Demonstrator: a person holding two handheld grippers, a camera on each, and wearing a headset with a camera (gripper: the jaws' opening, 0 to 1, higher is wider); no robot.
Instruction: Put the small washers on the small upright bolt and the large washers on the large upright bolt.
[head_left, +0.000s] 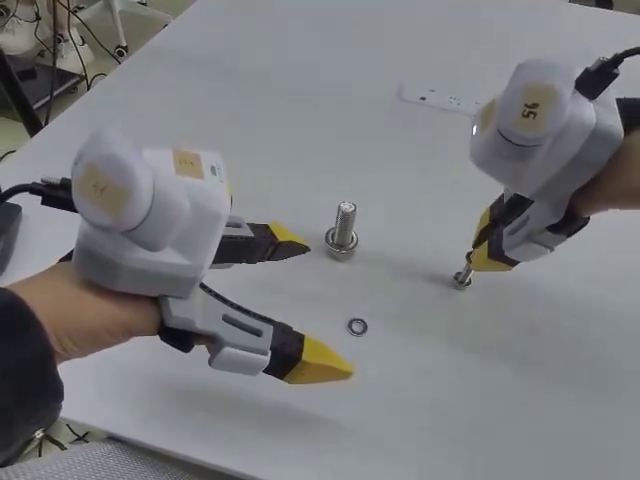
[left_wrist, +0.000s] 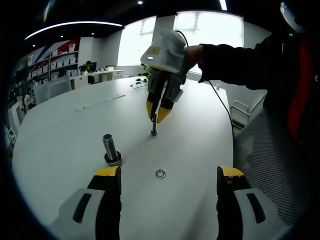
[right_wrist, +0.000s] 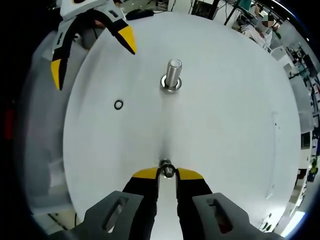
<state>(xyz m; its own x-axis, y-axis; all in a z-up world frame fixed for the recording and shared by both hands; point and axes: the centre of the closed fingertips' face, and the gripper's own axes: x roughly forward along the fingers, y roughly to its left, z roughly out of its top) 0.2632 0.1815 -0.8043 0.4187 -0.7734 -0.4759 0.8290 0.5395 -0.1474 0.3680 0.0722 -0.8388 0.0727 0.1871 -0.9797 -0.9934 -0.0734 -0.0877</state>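
Lower left of the head view: left tongs (head_left: 303, 300), jaws wide apart, empty, hovering over the white surface (head_left: 200, 120). Just ahead of them, at frame centre, a loose washer (head_left: 357, 326) lies flat. In the left gripper view it sits between the two yellow tips.

Beyond it, the large upright bolt (head_left: 343, 226), with a ring or rings at its base; count unreadable. To the right of that, the small upright bolt (head_left: 462, 277), with the right tongs (head_left: 482, 262) down over its top. In the right gripper view the jaws are drawn close either side of the bolt's top, with a narrow gap. Whether a washer is pinched there, cannot tell. Far upper right, a pale strip (head_left: 440, 98).

Step, as judged: seating a small washer on the small bolt. The next move calls for the left tongs to drop and close on the loose washer's rim. It is thin and flat, so likely to slide. Then its bore must be matched to the proper bolt.
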